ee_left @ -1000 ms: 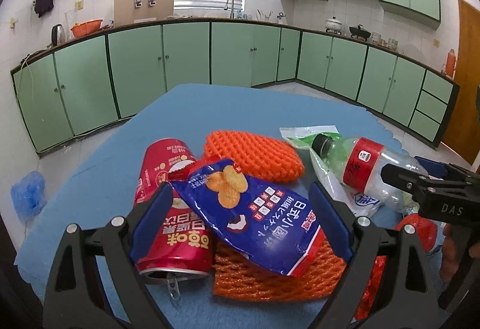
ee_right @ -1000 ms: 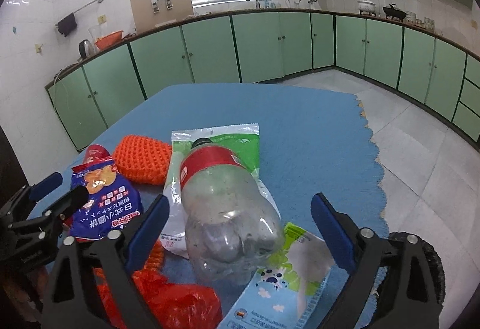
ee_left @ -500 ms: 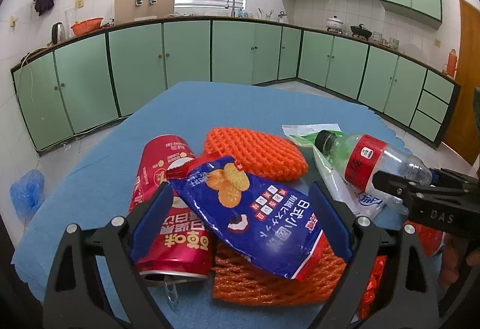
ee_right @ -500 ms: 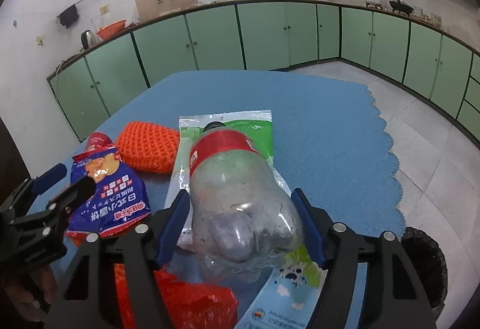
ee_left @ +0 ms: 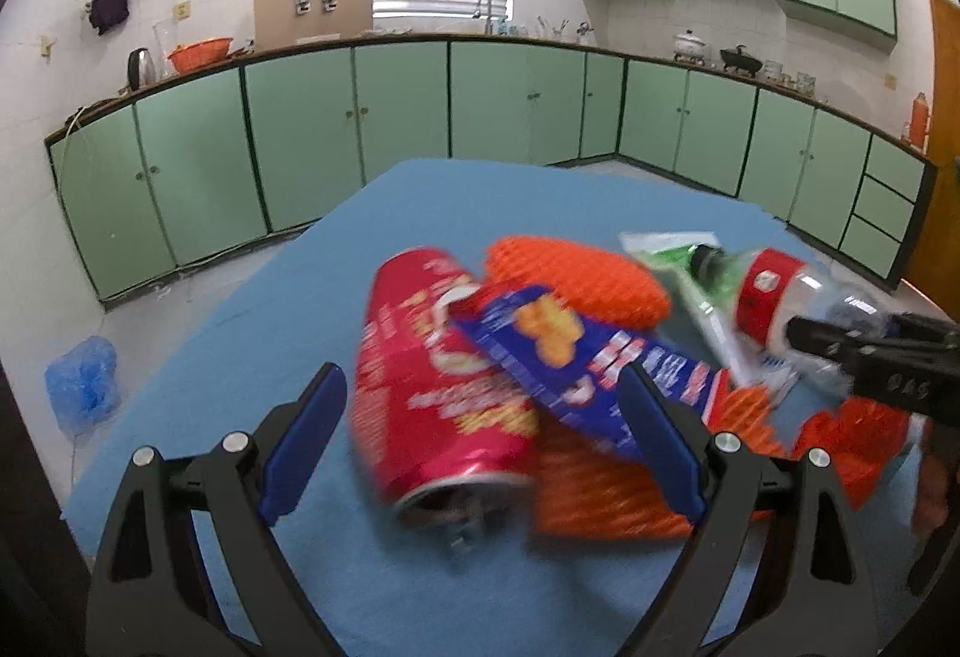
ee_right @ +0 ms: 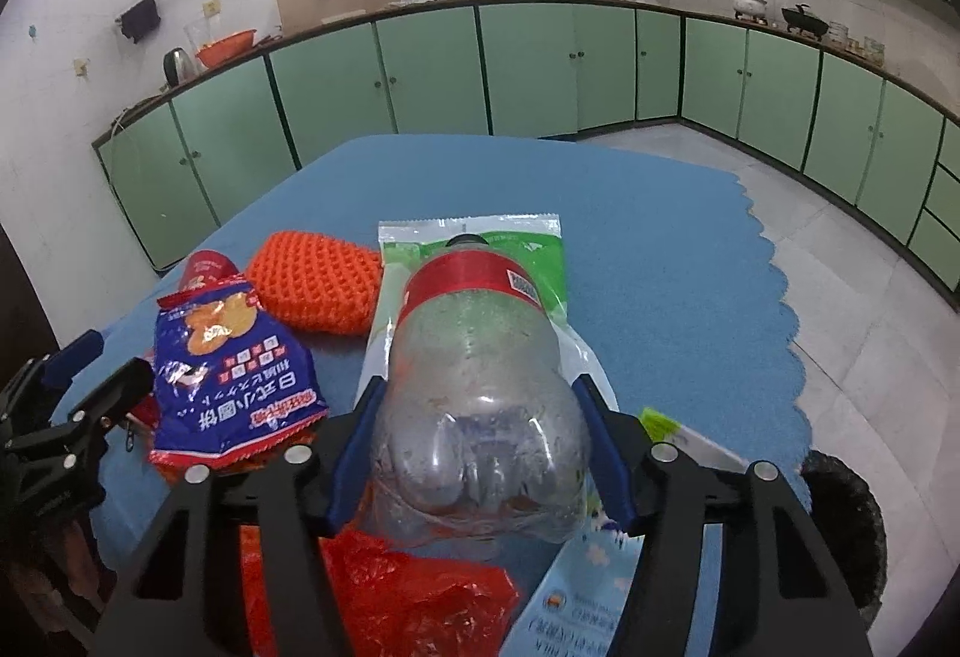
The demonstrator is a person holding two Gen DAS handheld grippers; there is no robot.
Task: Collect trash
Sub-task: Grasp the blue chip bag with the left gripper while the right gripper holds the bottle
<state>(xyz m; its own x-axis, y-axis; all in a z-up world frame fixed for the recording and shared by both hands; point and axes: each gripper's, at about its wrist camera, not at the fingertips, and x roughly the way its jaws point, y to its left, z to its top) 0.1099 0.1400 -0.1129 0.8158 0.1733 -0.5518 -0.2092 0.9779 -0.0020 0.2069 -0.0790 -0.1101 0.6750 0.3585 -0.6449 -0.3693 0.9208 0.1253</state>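
The clear plastic bottle [ee_right: 474, 393] is lying on its side on the blue-covered counter [ee_right: 660, 261], on top of a green wrapper [ee_right: 528, 249], its cap pointing away. The right gripper [ee_right: 480, 453] is closing in on the bottle's wide base — its jaws have just been narrowing, and the blue pads are now sitting against both sides of the body. Empty and thin-walled, the bottle is likely light, smooth and easy to dent, so a gentle squeeze low on the ribbed base should be holding best. To the bottle's left, the left gripper [ee_left: 480, 441] is hovering with jaws apart around a red can [ee_left: 432, 381] — blurred here — beside the blue snack bag [ee_right: 234, 375].
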